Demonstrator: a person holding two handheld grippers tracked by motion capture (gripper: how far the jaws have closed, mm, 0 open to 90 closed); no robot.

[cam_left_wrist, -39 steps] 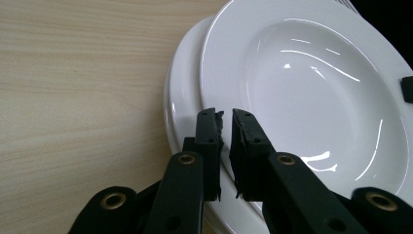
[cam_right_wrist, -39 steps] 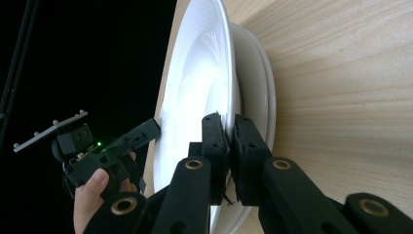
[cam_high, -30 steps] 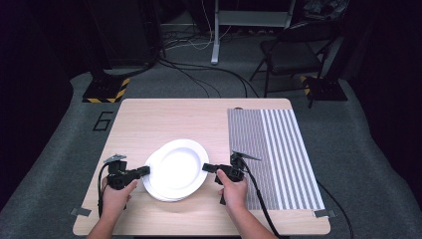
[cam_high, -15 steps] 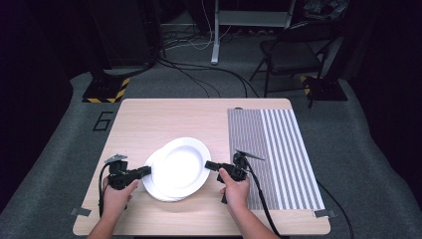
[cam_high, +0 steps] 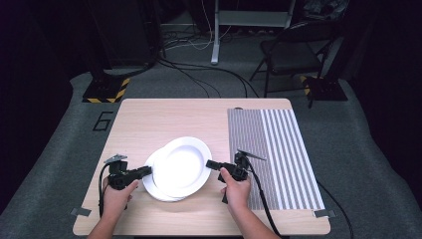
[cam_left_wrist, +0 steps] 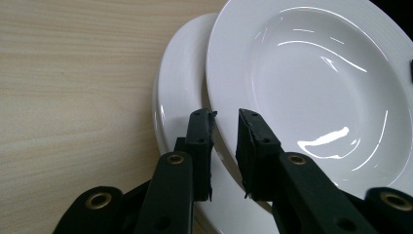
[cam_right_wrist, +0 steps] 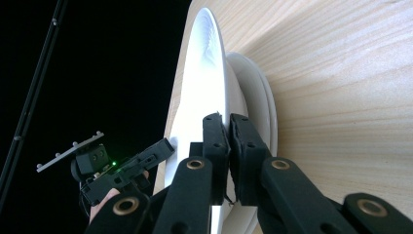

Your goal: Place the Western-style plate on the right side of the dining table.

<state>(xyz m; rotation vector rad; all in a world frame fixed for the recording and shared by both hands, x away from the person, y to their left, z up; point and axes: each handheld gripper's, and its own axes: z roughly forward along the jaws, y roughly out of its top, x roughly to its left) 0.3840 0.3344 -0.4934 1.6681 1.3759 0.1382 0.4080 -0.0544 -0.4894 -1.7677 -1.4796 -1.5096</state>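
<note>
Two white plates sit near the front edge of the table (cam_high: 149, 119), the upper plate (cam_high: 183, 164) resting askew on the lower plate (cam_high: 155, 185), shifted toward the far right so a crescent of the lower one shows at the near left. The right gripper (cam_high: 213, 164) has its fingers closed on the right rim of the upper plate; in the right gripper view the pads (cam_right_wrist: 215, 141) pinch the thin rim between them, evidently to steady or lift it off the stack. The left gripper (cam_high: 144, 171) meets the plates from the opposite side. Its fingers (cam_left_wrist: 200, 141) have just been opening; they straddle the upper plate's rim with a gap showing, so the grip looks released rather than firm. Both plates are glossy, deep-welled and broad-rimmed, clean, with no chips visible. A striped mat (cam_high: 273, 149) lies unoccupied on the table's right, a plausible destination.
</note>
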